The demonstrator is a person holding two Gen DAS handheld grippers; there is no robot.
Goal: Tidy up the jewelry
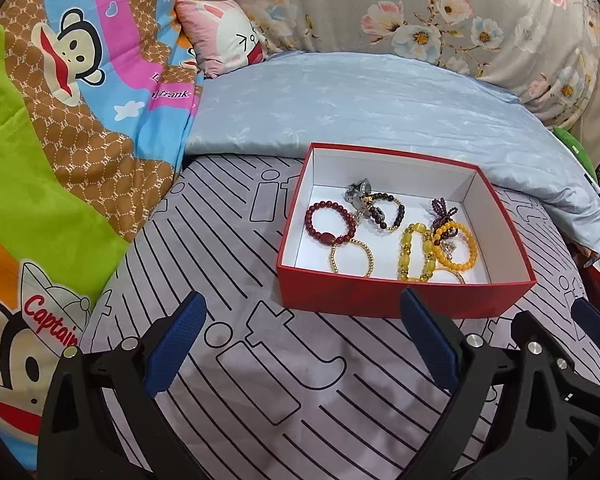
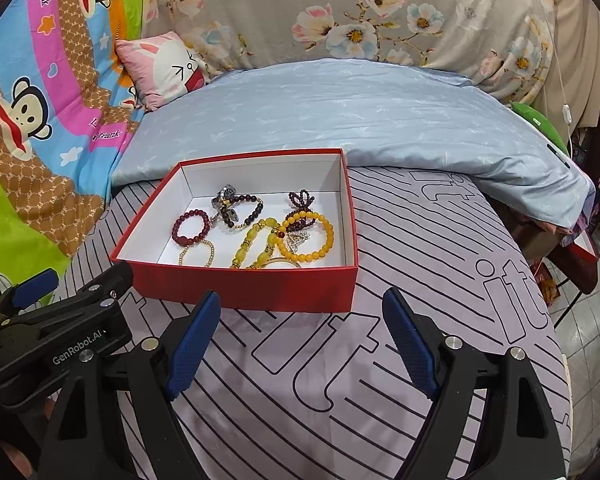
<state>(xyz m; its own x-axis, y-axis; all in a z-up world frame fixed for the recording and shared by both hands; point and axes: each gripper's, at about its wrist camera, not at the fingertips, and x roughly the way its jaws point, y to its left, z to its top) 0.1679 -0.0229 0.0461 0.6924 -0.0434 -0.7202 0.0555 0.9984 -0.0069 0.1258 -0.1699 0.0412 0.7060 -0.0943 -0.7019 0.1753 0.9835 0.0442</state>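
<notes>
Red card forms the open box (image 1: 404, 292) on the striped bed sheet printed "it" (image 1: 260, 380), holding the beaded bracelets (image 1: 332, 224), while nearer than the box the left tool (image 1: 300, 344) and the right tool (image 2: 300, 344), marked "GenRobot.AI", both gape empty, beside a "Captain" quilt (image 1: 48, 184).

"Captain" and "frank" stand on the cartoon blanket (image 1: 60, 128), "it" on the striped sheet (image 2: 440, 280), "GenRobot.AI" on the left gripper (image 2: 118, 294).
</notes>
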